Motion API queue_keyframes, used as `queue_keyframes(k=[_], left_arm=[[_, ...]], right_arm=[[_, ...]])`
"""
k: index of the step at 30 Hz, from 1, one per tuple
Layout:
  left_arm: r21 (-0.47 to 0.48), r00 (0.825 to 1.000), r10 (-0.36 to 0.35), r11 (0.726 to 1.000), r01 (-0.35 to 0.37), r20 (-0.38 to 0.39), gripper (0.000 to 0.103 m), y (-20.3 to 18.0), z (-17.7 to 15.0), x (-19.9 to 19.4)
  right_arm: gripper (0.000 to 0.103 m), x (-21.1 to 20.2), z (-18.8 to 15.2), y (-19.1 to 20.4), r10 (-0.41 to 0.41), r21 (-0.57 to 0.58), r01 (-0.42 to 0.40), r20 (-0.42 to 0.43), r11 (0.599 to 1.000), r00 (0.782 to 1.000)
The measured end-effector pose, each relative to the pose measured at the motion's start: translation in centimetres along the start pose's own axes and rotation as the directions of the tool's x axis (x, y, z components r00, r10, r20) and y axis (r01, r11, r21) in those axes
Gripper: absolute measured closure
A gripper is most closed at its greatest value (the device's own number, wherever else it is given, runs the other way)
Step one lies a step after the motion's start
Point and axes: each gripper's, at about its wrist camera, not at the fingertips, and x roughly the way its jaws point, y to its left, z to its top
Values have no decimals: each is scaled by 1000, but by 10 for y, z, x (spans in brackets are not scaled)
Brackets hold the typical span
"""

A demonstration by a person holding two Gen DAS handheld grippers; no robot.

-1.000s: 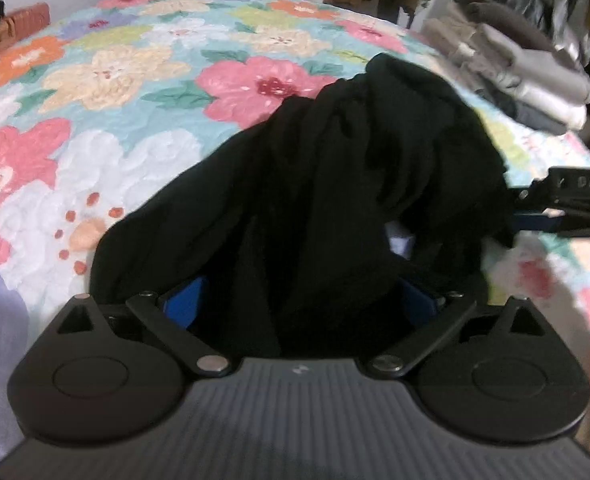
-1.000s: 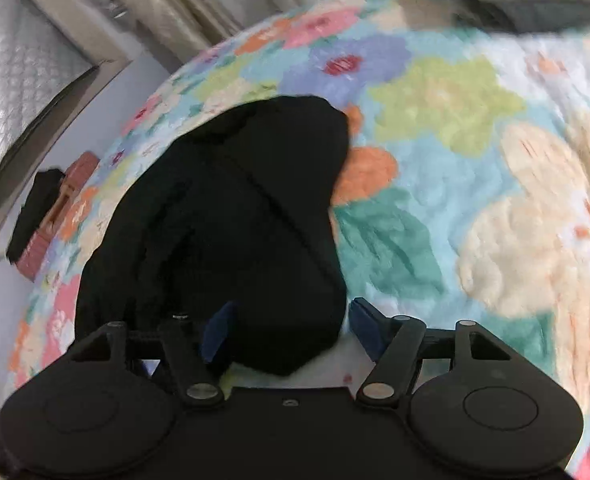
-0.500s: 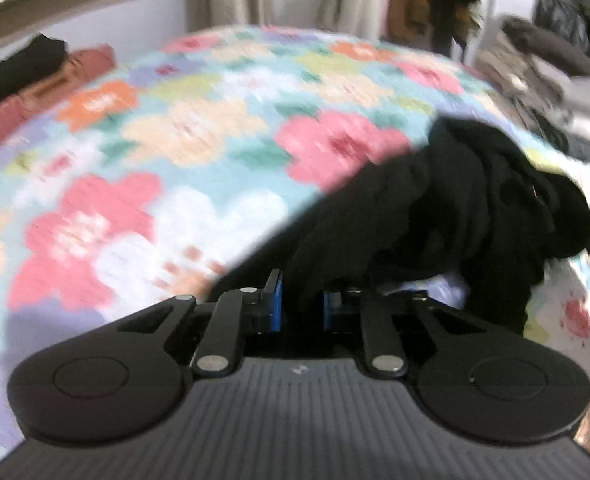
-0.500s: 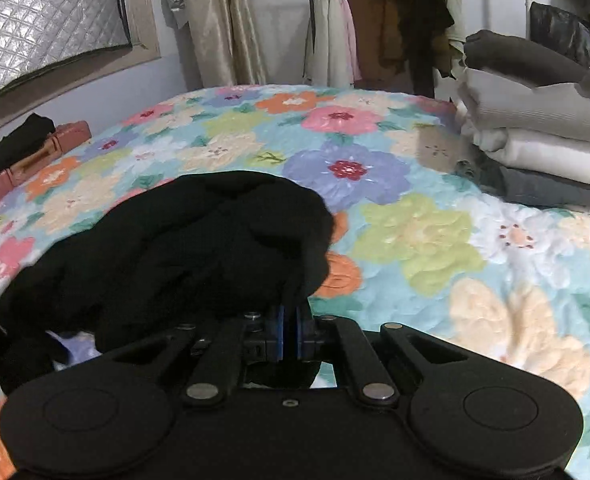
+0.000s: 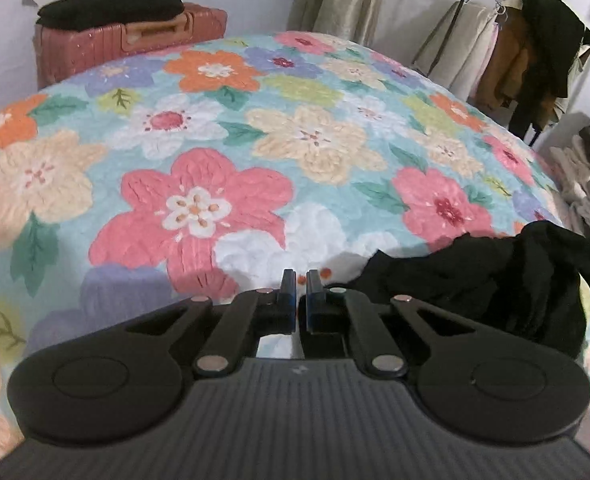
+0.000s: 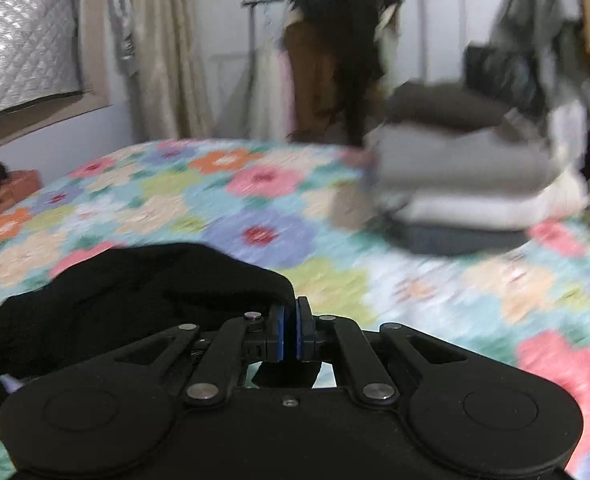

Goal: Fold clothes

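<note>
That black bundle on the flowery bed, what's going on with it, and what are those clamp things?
A person is folding clothes with a hand-held gripper in each hand. Both are closed. The right gripper seems to pinch an edge of the crumpled black garment. The left gripper sits beside the garment over the floral quilt, apparently empty. Nothing is folded yet; a folded stack waits further back.

Garment (image 5: 495, 280) on quilt (image 5: 255, 140), right of left gripper (image 5: 301, 280).

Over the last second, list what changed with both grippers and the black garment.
Both grippers went from open to shut. The left gripper and right gripper lifted and pulled apart, stretching the black garment sideways; each seems to pinch it, though the left's hold isn't clear. The floral quilt and folded stack stayed put.
</note>
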Motion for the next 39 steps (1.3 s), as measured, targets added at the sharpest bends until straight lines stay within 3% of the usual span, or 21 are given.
queue_keyframes(k=[4, 6, 8, 10, 12, 18, 21, 23, 24, 26, 27, 31, 33, 35, 37, 39], left_arm=[[44, 999, -39, 998, 40, -18, 97, -14, -7, 4], [68, 998, -59, 996, 61, -26, 94, -21, -11, 6], [91, 996, -79, 993, 82, -35, 87, -29, -15, 9], [119, 996, -85, 989, 89, -35, 67, -36, -18, 11], [146, 996, -88, 985, 91, -30, 56, -43, -21, 14], [226, 994, -110, 968, 111, -19, 41, -63, -31, 21], [250, 994, -104, 962, 105, -17, 26, -71, -36, 25], [259, 994, -105, 960, 105, -15, 19, -75, -38, 28], [263, 994, -105, 959, 106, -16, 16, -76, -39, 30], [272, 995, -92, 958, 95, -24, 12, -79, -41, 35], [277, 996, -82, 957, 87, -27, 11, -80, -42, 37], [283, 999, -51, 958, 54, -19, 9, -79, -41, 42], [265, 999, -44, 963, 46, -14, 8, -77, -37, 46], [210, 999, -39, 977, 44, -29, 8, -74, -29, 58], [149, 997, -11, 989, 23, -81, 7, -72, -24, 71], [156, 998, -19, 987, 27, -53, 11, -72, -25, 69]], right_arm=[[98, -6, 7, -39, -113, 43, 112, 21, 993, 993], [98, -9, 6, -57, -203, 14, 202, 35, 979, 979], [98, -13, 4, -82, -281, 29, 280, 37, 960, 959], [98, -18, -1, -114, -330, 114, 325, 20, 939, 944], [98, -19, -8, -144, -390, 195, 387, -23, 901, 920], [98, -34, -28, -187, -552, 246, 553, -80, 796, 830], [98, -26, -34, -208, -520, 250, 555, -197, 793, 831], [96, -17, -44, -215, -400, 279, 483, -305, 830, 864], [90, -14, -48, -211, -327, 305, 427, -328, 851, 886], [87, -8, -50, -197, -189, 345, 317, -356, 884, 915], [78, -7, -45, -187, -155, 343, 282, -353, 896, 923], [66, -18, -16, -135, -96, 268, 174, -282, 948, 955], [52, -27, -2, -99, -10, 222, 59, -218, 973, 976], [48, -28, 4, -60, 169, 200, -135, -165, 970, 972], [48, -20, 0, -25, 325, 183, -297, -149, 937, 934], [45, -11, -12, 11, 410, 142, -391, -152, 910, 899]])
